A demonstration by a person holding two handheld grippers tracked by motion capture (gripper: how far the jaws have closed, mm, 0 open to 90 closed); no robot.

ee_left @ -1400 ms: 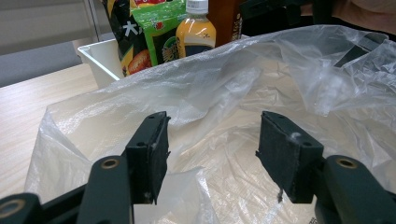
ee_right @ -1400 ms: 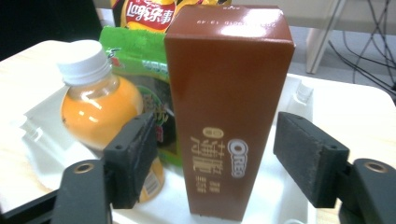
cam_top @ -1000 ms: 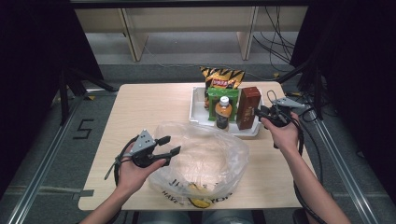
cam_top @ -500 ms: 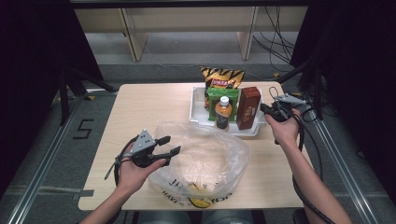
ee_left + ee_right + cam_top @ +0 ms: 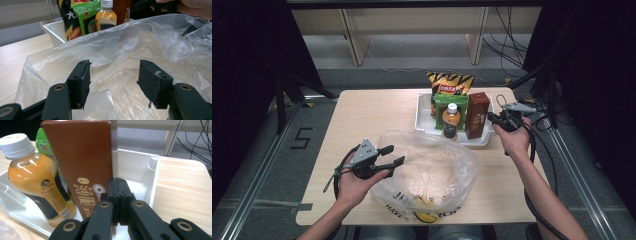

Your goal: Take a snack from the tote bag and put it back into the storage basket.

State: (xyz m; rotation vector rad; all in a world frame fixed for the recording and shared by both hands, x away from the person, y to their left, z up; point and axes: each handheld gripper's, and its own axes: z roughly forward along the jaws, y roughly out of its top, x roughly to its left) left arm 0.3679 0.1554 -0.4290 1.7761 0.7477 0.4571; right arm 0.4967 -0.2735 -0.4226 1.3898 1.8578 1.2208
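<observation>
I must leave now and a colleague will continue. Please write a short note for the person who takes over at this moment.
Left tool: open, at the plastic bag's edge, holding nothing.
Right tool: shut, empty, beside the brown box.
White tray holds the chip bag, green packet, juice bottle and brown box.
Done: nothing appears packed. Left, probably: move the tray items into the bag.

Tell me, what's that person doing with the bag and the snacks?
A person holds tongs in each hand. The left tongs are open at the rim of a clear bag on the table. The right tongs are shut, empty, right by a brown box standing in a white tray with a bottle and snack packs.
</observation>
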